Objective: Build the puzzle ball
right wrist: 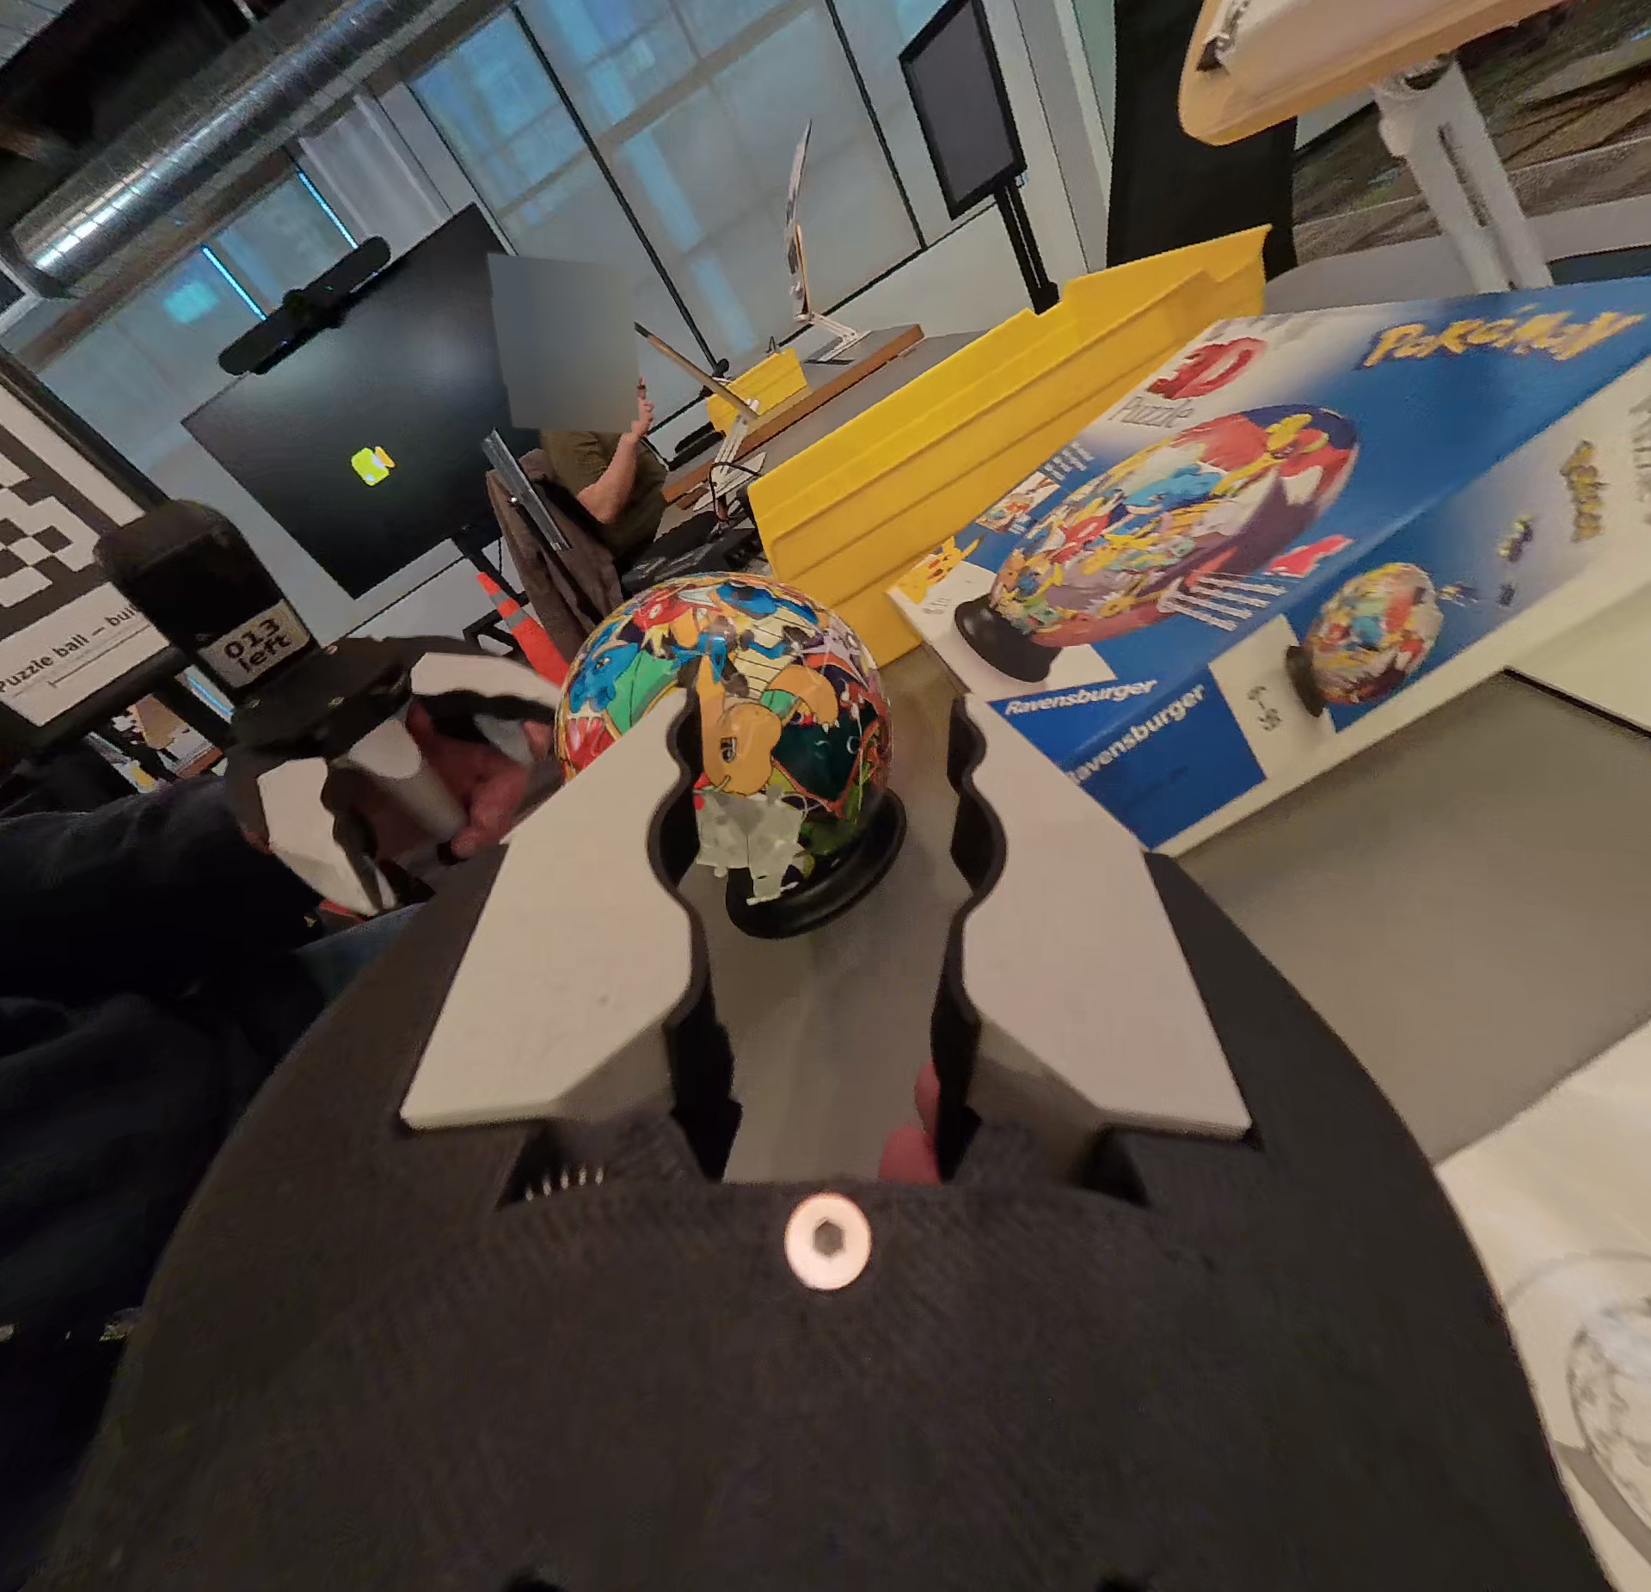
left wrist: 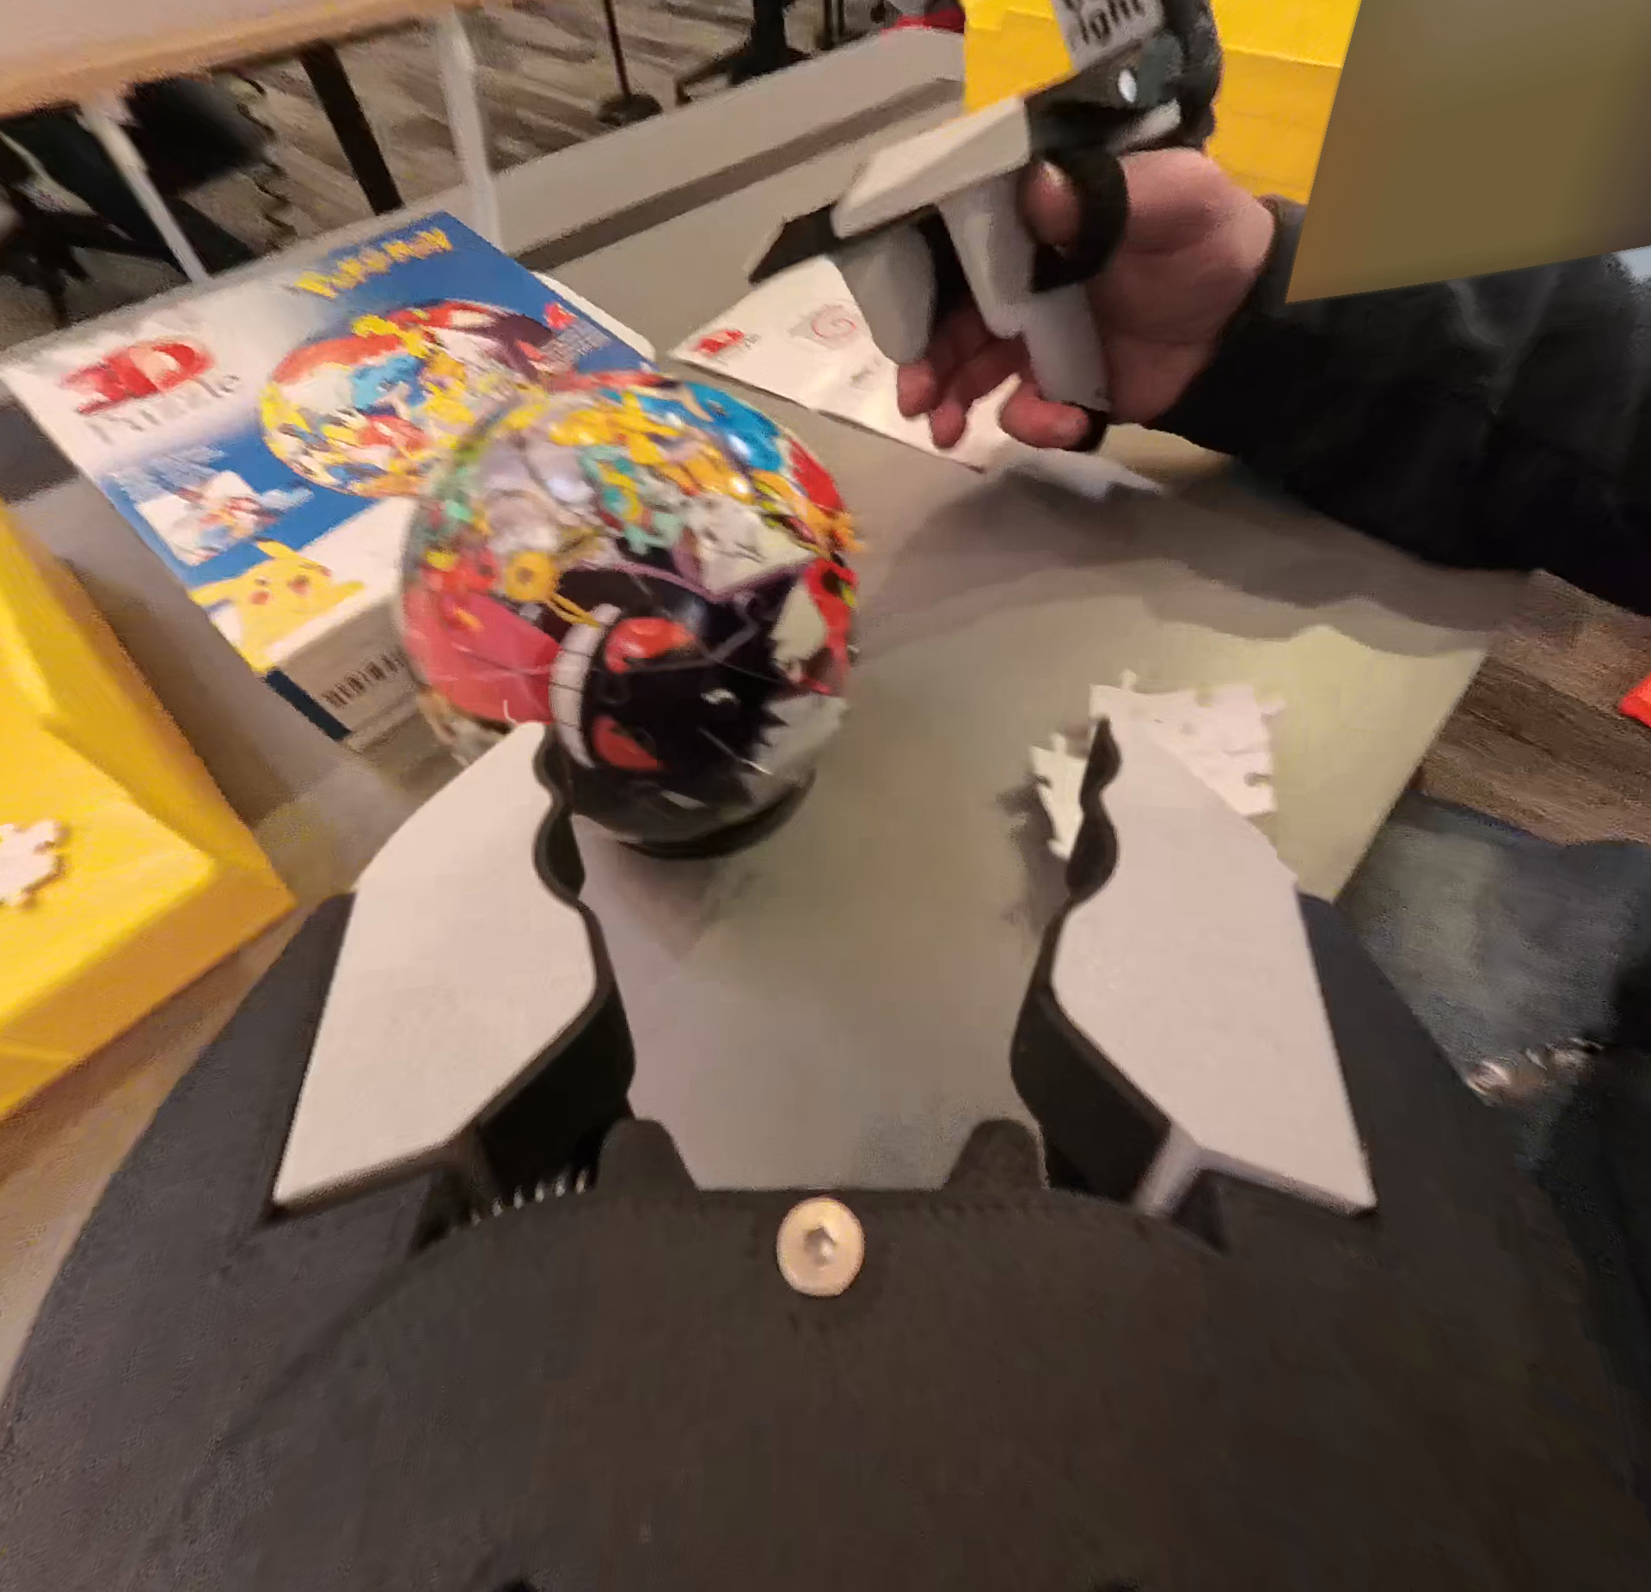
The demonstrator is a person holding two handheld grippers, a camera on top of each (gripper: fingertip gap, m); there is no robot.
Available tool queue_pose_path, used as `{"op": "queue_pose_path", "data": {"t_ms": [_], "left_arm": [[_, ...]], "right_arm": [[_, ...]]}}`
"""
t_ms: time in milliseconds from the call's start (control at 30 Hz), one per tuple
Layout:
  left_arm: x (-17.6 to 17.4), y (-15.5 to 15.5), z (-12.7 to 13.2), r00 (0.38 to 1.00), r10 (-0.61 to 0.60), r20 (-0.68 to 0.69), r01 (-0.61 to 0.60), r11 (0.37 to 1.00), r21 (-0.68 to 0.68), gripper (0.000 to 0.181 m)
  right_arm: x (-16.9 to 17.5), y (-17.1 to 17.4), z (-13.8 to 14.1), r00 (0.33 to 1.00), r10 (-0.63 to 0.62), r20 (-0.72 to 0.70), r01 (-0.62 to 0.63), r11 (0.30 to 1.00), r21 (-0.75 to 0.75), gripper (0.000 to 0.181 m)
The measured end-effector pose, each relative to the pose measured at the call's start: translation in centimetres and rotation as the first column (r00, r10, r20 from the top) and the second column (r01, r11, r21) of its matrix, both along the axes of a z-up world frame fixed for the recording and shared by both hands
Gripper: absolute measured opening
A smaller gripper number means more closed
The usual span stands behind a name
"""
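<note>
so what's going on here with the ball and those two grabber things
A person holds a two-finger gripper in each hand over a grey table. A nearly finished, colourful cartoon-printed puzzle ball sits on a round black stand, with gaps showing near its base. The left gripper and right gripper are both open and empty. Loose white puzzle pieces lie beside the ball, the blue puzzle box behind it.

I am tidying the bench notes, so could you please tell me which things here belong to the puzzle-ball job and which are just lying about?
Belong to the job:
puzzle ball
black stand
loose white pieces
puzzle box
leaflet

Just lying about:
yellow bin
wall screen
orange cone
</note>
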State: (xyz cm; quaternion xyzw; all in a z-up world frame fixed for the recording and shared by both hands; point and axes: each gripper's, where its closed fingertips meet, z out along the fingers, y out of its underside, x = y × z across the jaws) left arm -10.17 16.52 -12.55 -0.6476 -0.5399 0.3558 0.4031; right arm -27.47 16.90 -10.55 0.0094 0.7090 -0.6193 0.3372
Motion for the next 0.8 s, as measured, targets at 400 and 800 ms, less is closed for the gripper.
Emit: {"op": "queue_pose_path", "data": {"t_ms": [400,800], "left_arm": [[1.8,4.8,-4.2,0.984,-0.095,0.15,0.071,0.985,0.155,0.08],[4.3,-9.3,2.1,0.987,0.151,0.051,-0.146,0.986,-0.085,0.046]], "right_arm": [[-0.2,0.4,-0.3,1.0,0.017,-0.006,-0.017,1.0,-0.017,0.05],[-0.4,0.7,-0.3,0.999,0.041,-0.001,-0.041,0.997,-0.062,0.041]]}}
